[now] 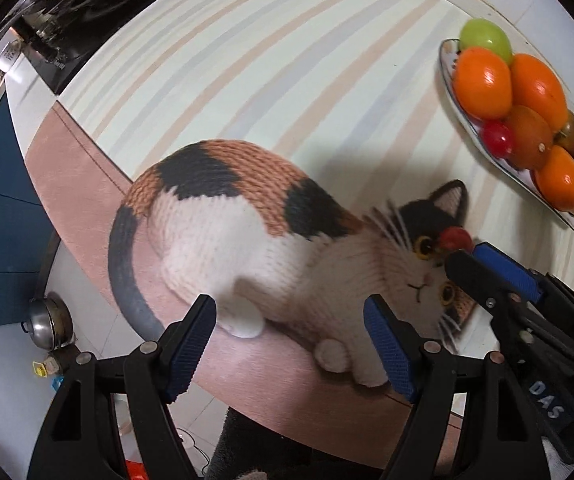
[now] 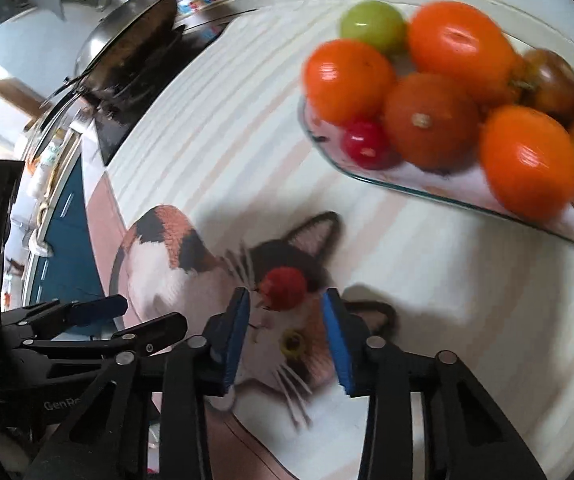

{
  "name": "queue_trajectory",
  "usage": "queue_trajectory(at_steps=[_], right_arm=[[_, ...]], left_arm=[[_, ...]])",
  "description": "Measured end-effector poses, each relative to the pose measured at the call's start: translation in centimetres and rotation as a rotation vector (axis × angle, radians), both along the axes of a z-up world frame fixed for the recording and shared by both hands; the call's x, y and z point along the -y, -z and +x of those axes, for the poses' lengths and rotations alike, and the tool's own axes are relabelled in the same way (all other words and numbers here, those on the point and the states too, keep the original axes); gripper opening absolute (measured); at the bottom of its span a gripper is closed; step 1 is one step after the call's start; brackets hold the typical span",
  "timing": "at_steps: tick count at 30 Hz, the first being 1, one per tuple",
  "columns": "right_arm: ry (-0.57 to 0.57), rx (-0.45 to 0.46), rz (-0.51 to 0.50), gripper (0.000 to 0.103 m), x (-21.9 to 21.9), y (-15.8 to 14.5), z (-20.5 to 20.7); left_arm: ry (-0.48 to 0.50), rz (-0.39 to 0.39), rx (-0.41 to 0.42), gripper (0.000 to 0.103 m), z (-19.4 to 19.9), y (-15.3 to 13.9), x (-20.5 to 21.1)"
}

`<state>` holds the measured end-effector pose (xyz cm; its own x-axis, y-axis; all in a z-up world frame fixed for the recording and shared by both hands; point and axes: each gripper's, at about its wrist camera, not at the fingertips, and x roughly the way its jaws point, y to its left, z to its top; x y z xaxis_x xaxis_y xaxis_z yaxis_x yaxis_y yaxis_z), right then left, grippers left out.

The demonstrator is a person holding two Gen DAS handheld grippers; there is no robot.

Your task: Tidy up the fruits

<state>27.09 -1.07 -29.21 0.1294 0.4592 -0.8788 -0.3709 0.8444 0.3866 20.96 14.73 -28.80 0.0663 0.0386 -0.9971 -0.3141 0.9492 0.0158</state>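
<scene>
From the right wrist camera I see my right gripper pointing down at the bench, which is covered by a striped cloth printed with a knitted calico cat. A small round red fruit lies on the cat's head, just past the fingertips at twelve o'clock from the gripper. The blue pads stand either side of it without pressing on it, so the right gripper is released and grasps nothing.

At about two o'clock from that fruit sits the clear glass oblong dish, heaped with glossy orange fruits, a green one, a darker brownish one and a second small red one at its near edge.

In the left wrist view my left gripper hangs over the cat's body, jaws apart and empty. The loose red fruit shows at three o'clock from it, just beyond the right gripper's tip. The dish lies well apart at one o'clock.
</scene>
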Motion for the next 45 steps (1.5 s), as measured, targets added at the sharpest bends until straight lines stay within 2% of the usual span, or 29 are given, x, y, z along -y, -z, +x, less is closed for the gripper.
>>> queue_trajectory(at_steps=[3,7,14,19,22,26,29,35,45], right_arm=[[-0.031,0.008,-0.015,0.028,-1.6,0.8,-0.1],[-0.041,0.045,-0.018,0.027,-2.0,0.7,-0.7],[0.020,0.083,0.034,0.027,-0.4,-1.6,-0.6],[0.059,0.075,0.053,0.027,0.7,-2.3,0.0],[0.087,0.098,0.050,0.027,1.4,-2.8,0.2],[0.170,0.157,0.053,0.027,3.8,-4.9,0.7],[0.222,0.174,0.022,0.027,5.6,-5.6,1.7],[0.273,0.159,-0.049,0.027,7.6,-4.3,3.8],[0.328,0.152,-0.056,0.028,6.9,-3.2,4.5]], left_arm=[[-0.014,-0.002,-0.003,0.075,-0.3,0.3,-0.7],[-0.014,0.004,0.003,0.075,-0.5,0.2,-0.8],[0.000,0.001,0.010,0.075,-0.3,0.2,-0.6],[0.017,-0.007,0.015,0.075,0.1,0.3,-0.5],[0.024,-0.005,0.018,0.075,0.1,0.2,-0.4],[0.034,0.007,0.034,0.075,0.7,-0.7,0.2],[0.048,0.006,0.057,0.075,1.5,-1.4,0.9],[0.088,0.012,0.098,0.075,3.8,-2.3,3.4],[0.161,0.034,0.114,0.075,7.0,-2.4,6.3]])
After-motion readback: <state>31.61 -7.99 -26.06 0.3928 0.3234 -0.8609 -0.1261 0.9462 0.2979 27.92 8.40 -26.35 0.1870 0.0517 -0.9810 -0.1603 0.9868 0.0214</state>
